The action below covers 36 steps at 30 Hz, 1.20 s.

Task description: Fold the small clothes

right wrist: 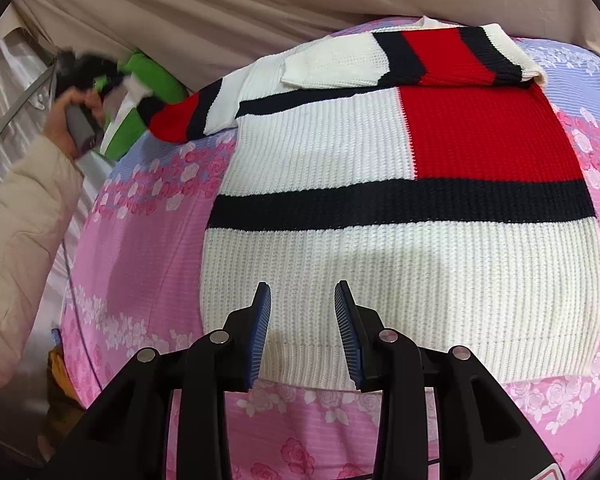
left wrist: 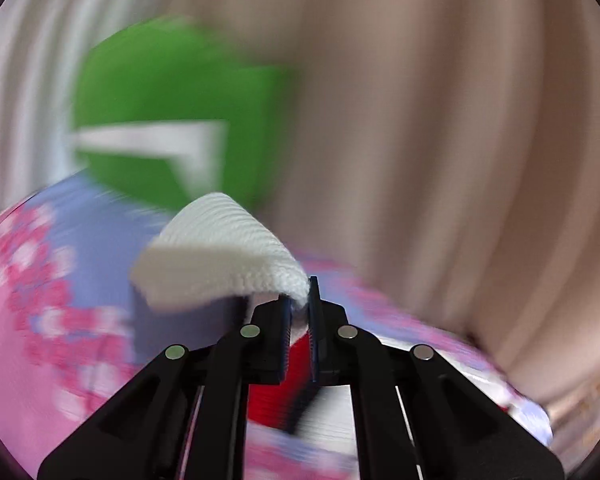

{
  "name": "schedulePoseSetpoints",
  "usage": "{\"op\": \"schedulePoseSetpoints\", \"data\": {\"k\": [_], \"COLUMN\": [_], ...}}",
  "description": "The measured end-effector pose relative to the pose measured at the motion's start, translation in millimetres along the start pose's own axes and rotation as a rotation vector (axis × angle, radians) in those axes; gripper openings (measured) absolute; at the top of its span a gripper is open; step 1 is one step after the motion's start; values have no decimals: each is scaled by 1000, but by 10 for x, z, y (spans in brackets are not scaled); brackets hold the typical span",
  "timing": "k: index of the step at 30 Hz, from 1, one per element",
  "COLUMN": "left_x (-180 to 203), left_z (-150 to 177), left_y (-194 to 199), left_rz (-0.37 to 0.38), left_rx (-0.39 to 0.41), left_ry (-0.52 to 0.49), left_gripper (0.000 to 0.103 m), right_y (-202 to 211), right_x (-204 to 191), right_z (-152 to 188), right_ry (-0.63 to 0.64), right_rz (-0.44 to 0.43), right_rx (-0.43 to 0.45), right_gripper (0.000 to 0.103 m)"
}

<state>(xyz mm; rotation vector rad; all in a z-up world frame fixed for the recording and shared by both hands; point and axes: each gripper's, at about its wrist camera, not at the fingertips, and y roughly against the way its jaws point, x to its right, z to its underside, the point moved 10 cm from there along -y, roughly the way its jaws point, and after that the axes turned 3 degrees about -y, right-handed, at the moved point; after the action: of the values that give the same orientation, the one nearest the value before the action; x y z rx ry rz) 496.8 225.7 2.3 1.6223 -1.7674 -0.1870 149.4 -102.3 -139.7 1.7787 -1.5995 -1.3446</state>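
Knit cuff is what my left claw [left wrist: 300,312] has: its jaws are pressed together on the white ribbed end of a sleeve [left wrist: 220,248], which curls up and away to the left of the pads. Just below the pinch I see a patch of red and dark knit between the claw's arms. Beyond that, the left view is smeared with blur: a green shape with a white band [left wrist: 172,120] ahead and to the left, beige folds to the right, nothing sharper.

My right claw [right wrist: 302,332] is spread, pads apart, with nothing between them; it hangs over the near hem of the sweater [right wrist: 380,240]. The sweater lies flat on the bed's pink and lilac rose-print cover [right wrist: 140,240], stretching away from the claw: white ribbing nearest, then a dark band across, then a white block on the left and a red block on the right. One sleeve [right wrist: 420,56] is folded across the far end. The other runs off to the far left toward the person's hand [right wrist: 72,120], where blur hides the grip.
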Motion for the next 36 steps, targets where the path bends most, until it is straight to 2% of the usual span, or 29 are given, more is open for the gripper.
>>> {"op": "schedulePoseSetpoints", "data": {"k": [2, 3, 6, 8, 9, 11, 12, 14, 15, 16, 19, 24, 27, 30, 32, 36], "left_x": [742, 1221, 2253, 2717, 2937, 3076, 3096, 3002, 2900, 2756, 2185, 1099, 694, 607, 537, 570], "left_z": [109, 255, 859, 1399, 1787, 2424, 2727, 3049, 3157, 3141, 2888, 2271, 2047, 2020, 1973, 2083], "left_y": [110, 125, 61, -99, -247, -448, -531, -592, -532, -487, -423, -445, -490, -582, -599, -730], "left_rz": [91, 152, 268, 290, 305, 269, 253, 215, 215, 210, 137, -10, -9, 15, 45, 91], "left_rx": [1, -17, -98, -184, -258, -361, -392, -447, -469, -465, -405, -320, -303, -305, -315, -343], "left_ry": [-87, -134, -228, -264, -272, -277, -272, -262, -223, -178, -71, 148, 241, 287, 314, 359], "left_gripper": [6, 6, 7, 11, 21, 38, 38, 38, 38, 38, 53, 55, 55, 55, 55, 55], "right_y": [55, 92, 181, 225, 245, 266, 278, 312, 343, 374, 415, 250, 27, -193, -283, -459], "right_x": [67, 122, 323, 495, 598, 777, 889, 1067, 1166, 1247, 1444, 1586, 1603, 1589, 1566, 1682], "right_z": [-33, -51, -78, -70, -58, -29, -10, -9, -42, -94, -376, -1060, -1485, -1847, -1973, -2220], "right_ry": [-15, -27, -63, -94, -109, -135, -149, -163, -167, -166, -153, -97, -61, -42, -47, -85], "right_rz": [-5, -5, 5, 17, 28, 42, 50, 71, 77, 86, 102, 96, 78, 73, 73, 105], "right_rx": [16, 26, 51, 59, 62, 59, 57, 61, 72, 88, 144, 232, 261, 276, 286, 293], "right_gripper": [34, 34, 36, 38, 39, 40, 40, 41, 41, 41, 42, 45, 45, 45, 45, 48]}}
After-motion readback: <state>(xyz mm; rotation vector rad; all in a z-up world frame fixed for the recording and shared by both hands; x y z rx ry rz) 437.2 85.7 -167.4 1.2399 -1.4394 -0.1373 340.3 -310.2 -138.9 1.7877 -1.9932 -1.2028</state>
